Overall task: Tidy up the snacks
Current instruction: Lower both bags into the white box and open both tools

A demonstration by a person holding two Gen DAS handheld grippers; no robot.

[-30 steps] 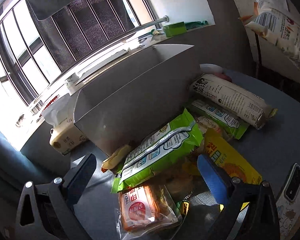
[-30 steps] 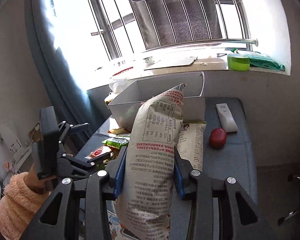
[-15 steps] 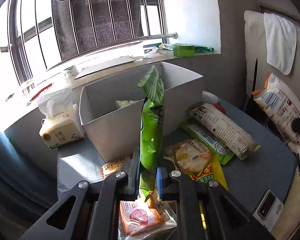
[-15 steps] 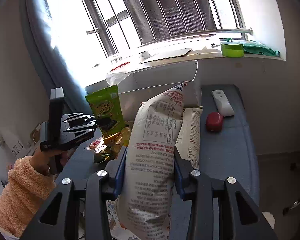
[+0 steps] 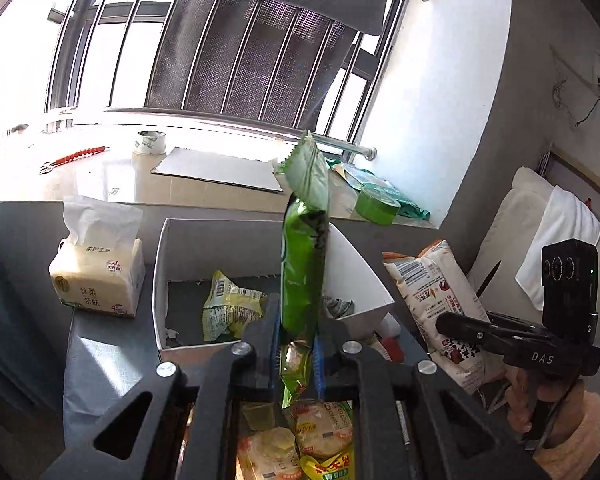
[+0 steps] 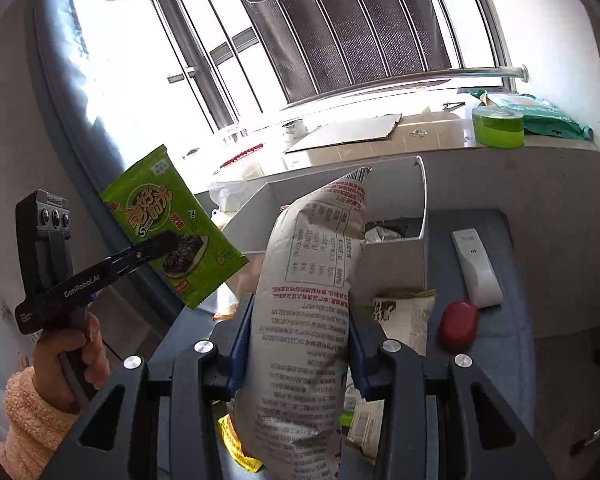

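My left gripper is shut on a green seaweed snack packet and holds it upright in the air in front of the white cardboard box. The packet also shows in the right wrist view, with the left gripper clamped on it. My right gripper is shut on a large white printed snack bag, held upright before the box; the bag also shows in the left wrist view. A yellow-green packet lies inside the box.
Several snack packets lie on the grey table below my left gripper. A tissue pack stands left of the box. A white remote and a red object lie right of the box. A green tape roll sits on the sill.
My left gripper closed on the green packet from the pile and lifted it up toward the box. My right gripper stays shut on the white bag and has risen slightly.
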